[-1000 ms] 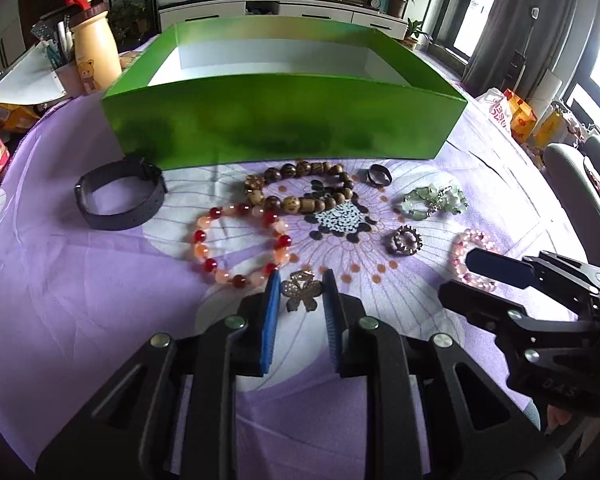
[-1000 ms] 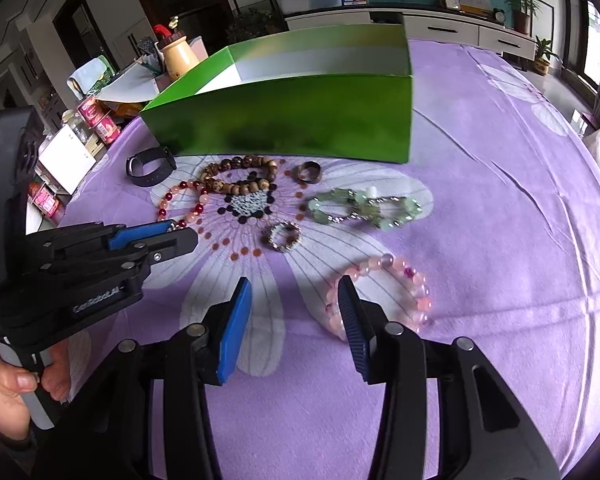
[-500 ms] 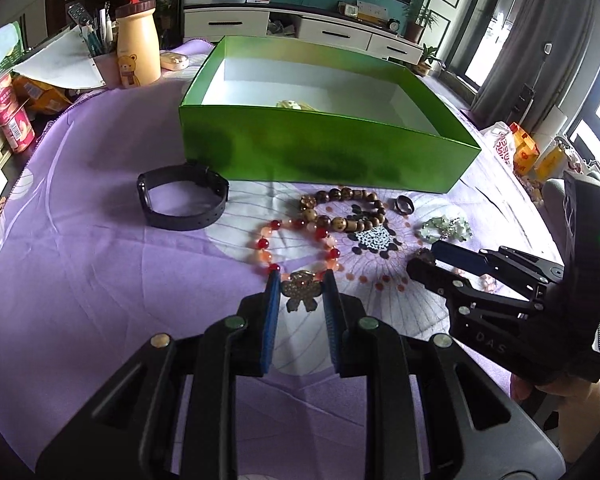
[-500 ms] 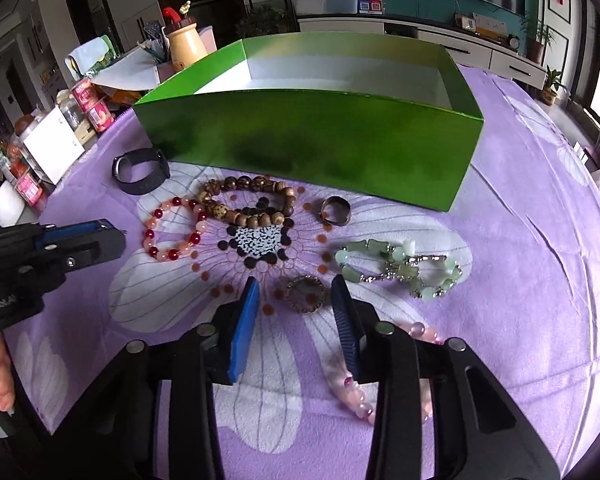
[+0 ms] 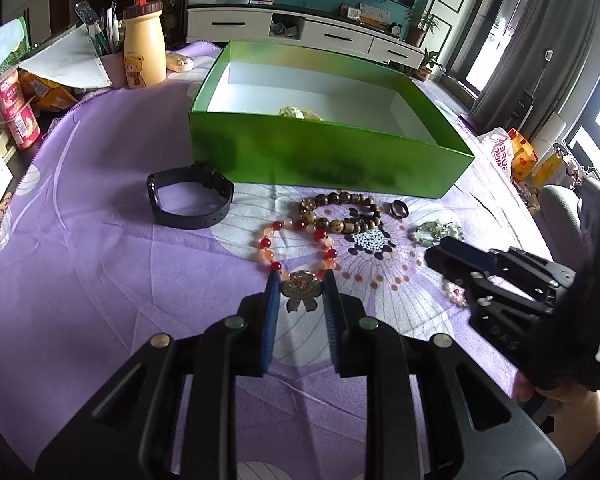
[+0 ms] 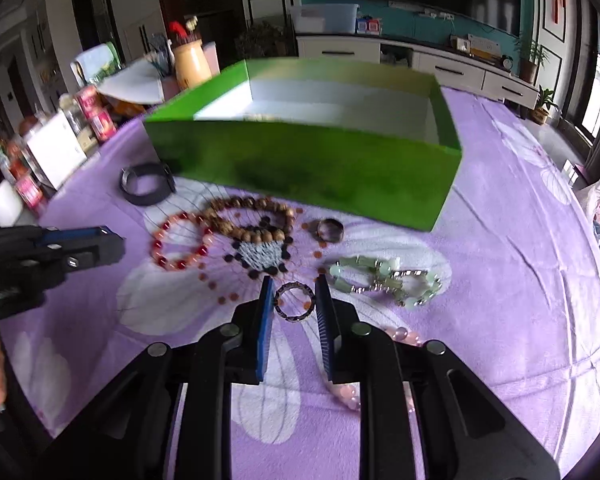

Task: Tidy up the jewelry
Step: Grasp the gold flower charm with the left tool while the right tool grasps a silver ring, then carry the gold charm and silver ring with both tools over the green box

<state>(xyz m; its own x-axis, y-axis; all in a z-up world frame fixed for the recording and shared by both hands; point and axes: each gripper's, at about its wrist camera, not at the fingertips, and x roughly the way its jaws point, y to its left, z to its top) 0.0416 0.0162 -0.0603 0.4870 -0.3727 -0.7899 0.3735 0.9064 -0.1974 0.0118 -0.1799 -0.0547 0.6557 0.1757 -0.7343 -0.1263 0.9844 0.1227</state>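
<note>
My left gripper (image 5: 300, 282) is shut on a bronze clover brooch (image 5: 301, 289) and holds it above the purple cloth, in front of the green box (image 5: 320, 156). My right gripper (image 6: 294, 288) is shut on a small beaded ring (image 6: 295, 302). On the cloth lie a red bead bracelet (image 5: 296, 246), a brown wooden bead bracelet (image 5: 342, 210), a dark ring (image 5: 399, 209), a green jade bracelet (image 6: 384, 280), a pink bead bracelet (image 6: 404, 338) and a black wristband (image 5: 190, 196). A pale item (image 5: 296, 112) lies inside the box.
A yellow bear bottle (image 5: 144, 46), pens, papers and red cans (image 5: 16, 108) stand at the table's far left. Bags (image 5: 520, 156) and a chair sit off the right edge. Each gripper shows in the other's view, the right one (image 5: 500, 276) and the left one (image 6: 52, 246).
My left gripper rose with the brooch, so the box interior shows. My right gripper moved forward from the pink bracelet to the small beaded ring and closed on it.
</note>
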